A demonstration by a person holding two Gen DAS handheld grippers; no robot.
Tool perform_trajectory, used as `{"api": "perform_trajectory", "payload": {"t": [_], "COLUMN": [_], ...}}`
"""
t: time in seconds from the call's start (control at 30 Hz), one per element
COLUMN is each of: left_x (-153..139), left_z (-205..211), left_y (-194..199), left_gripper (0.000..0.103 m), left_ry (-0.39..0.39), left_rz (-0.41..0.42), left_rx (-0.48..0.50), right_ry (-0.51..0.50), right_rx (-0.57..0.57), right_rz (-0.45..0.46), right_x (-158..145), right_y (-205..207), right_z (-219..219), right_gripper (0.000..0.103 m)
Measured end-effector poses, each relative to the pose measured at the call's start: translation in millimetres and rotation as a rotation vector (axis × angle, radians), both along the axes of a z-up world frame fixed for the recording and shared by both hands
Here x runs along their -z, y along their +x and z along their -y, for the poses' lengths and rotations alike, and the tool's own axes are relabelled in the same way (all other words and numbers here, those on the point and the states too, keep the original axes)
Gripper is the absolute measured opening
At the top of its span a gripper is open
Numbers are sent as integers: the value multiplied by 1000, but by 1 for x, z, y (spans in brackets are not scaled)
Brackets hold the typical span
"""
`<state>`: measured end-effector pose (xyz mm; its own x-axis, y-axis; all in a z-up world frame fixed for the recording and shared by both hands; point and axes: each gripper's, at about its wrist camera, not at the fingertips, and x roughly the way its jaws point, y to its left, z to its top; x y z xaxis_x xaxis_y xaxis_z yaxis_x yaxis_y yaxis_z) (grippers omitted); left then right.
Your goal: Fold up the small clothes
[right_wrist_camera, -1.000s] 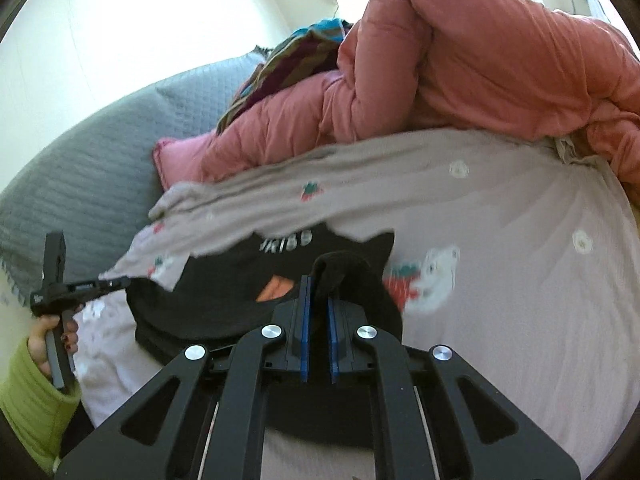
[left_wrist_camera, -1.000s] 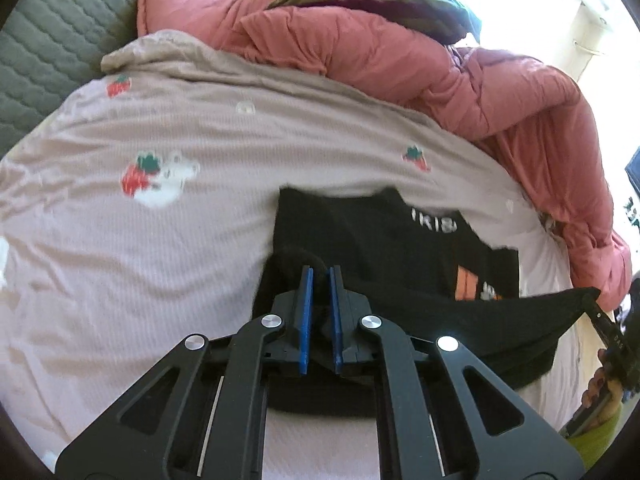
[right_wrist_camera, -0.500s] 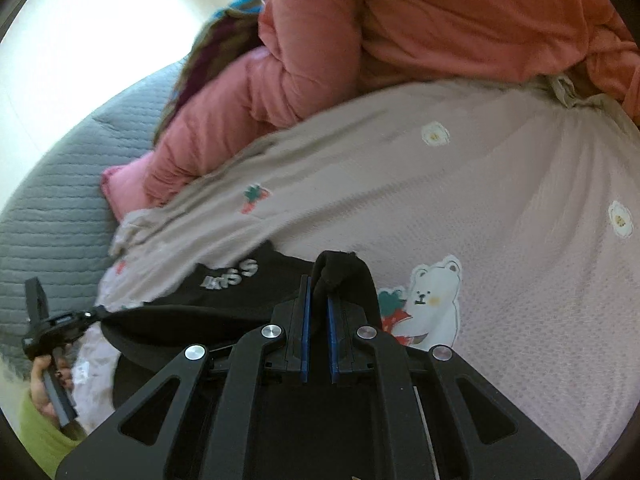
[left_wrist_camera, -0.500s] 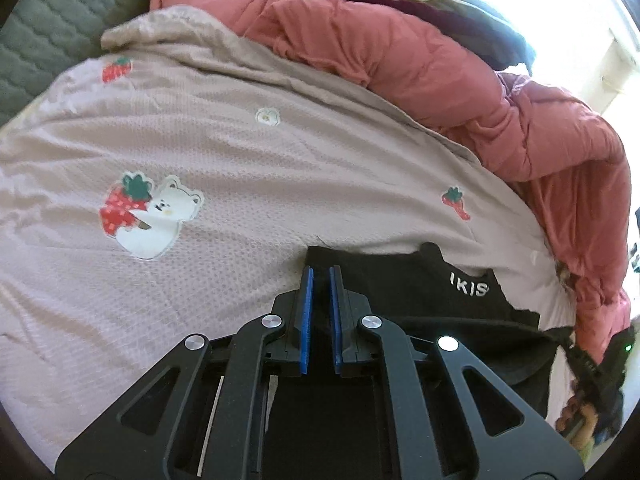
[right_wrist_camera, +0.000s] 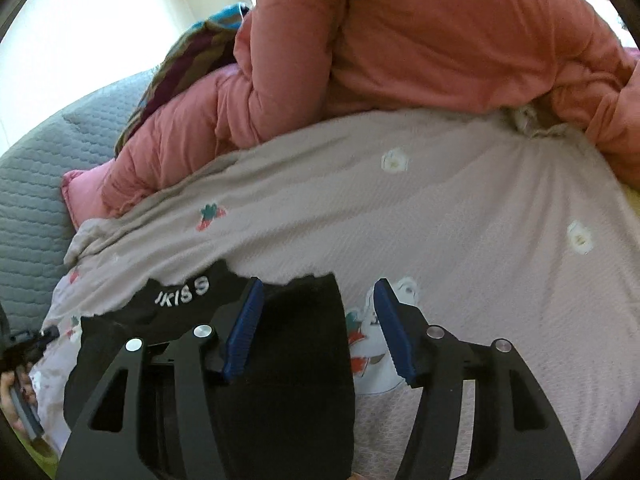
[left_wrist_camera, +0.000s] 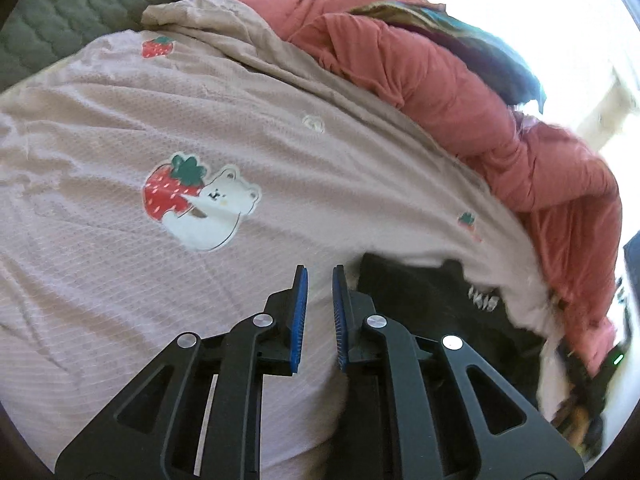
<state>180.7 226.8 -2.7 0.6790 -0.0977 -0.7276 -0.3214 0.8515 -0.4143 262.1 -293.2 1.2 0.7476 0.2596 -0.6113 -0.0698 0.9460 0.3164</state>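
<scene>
Fold just laid: right gripper point(right_wrist_camera: 318, 328) opening off black garment point(right_wrist_camera: 296, 380), left gripper point(left_wrist_camera: 320, 312) nearly together, empty; next regrip an edge.

My right gripper point(right_wrist_camera: 318, 322) is opening over the pinkish bear-print sheet point(right_wrist_camera: 460, 220), its blue pads clear of the black garment point(right_wrist_camera: 288, 360) lying between them, lettered perhaps "KISS"; a salmon duvet point(right_wrist_camera: 400, 40) heaps behind.
</scene>
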Motion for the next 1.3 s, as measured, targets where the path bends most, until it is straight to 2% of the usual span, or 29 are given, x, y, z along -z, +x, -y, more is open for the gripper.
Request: {"api": "perform_trajectory", "payload": {"t": [0.07, 0.1, 0.2, 0.27, 0.3, 0.4, 0.43, 0.47, 0.6, 0.7, 0.77, 0.83, 0.9, 0.93, 0.97, 1.0, 1.07, 1.2, 1.3], "left_x": [4, 6, 9, 11, 11, 14, 16, 19, 28, 30, 32, 33, 31, 29, 27, 24, 16, -10, -22], "left_z": [10, 17, 44, 58, 64, 78, 79, 81, 80, 83, 86, 89, 91, 91, 92, 93, 95, 85, 77], "left_y": [1, 3, 12, 17, 20, 31, 36, 41, 60, 68, 69, 66, 62, 59, 57, 55, 49, 41, 48], "left_gripper": [6, 6, 8, 21, 25, 29, 31, 32, 32, 32, 29, 19, 10, 6, 4, 3, 3, 3, 3], "left_ry": [39, 50, 102, 146, 173, 231, 234, 232, 220, 222, 247, 286, 302, 311, 325, 339, 364, 327, 315], "left_rz": [-15, -20, -29, -35, -41, -63, -75, -86, -125, -131, -140, -135, -117, -104, -93, -82, -55, 34, 65], "left_rx": [38, 63, 149, 196, 217, 261, 265, 270, 259, 249, 245, 228, 223, 224, 226, 228, 227, 175, 140], "right_ry": [-32, -55, -181, -250, -259, -214, -194, -182, -211, -186, -189, -165, -112, -95, -88, -83, -66, -24, -24], "right_rx": [8, 12, -5, -18, -22, -55, -68, -88, -139, -176, -185, -188, -209, -216, -212, -208, -206, -192, -169], "right_rz": [15, 29, 51, 44, 47, 32, 20, 14, 4, -27, -45, -64, -66, -63, -58, -50, -28, 25, 61], "right_x": [-8, -11, -7, 2, 8, 14, 15, 16, 19, 31, 38, 44, 47, 47, 46, 45, 40, 28, 22], "right_y": [-2, -3, 0, 2, 2, 0, -1, -2, -2, 6, 11, 17, 21, 21, 21, 20, 17, 13, 12], "right_z": [-5, -8, -21, -23, -21, -12, -11, -11, -18, -19, -19, -16, -11, -11, -10, -8, -6, -1, 0], "right_gripper": [67, 68, 74, 74, 74, 76, 81, 83, 83, 83, 76, 68, 53, 36, 25, 23, 11, 11, 10]}}
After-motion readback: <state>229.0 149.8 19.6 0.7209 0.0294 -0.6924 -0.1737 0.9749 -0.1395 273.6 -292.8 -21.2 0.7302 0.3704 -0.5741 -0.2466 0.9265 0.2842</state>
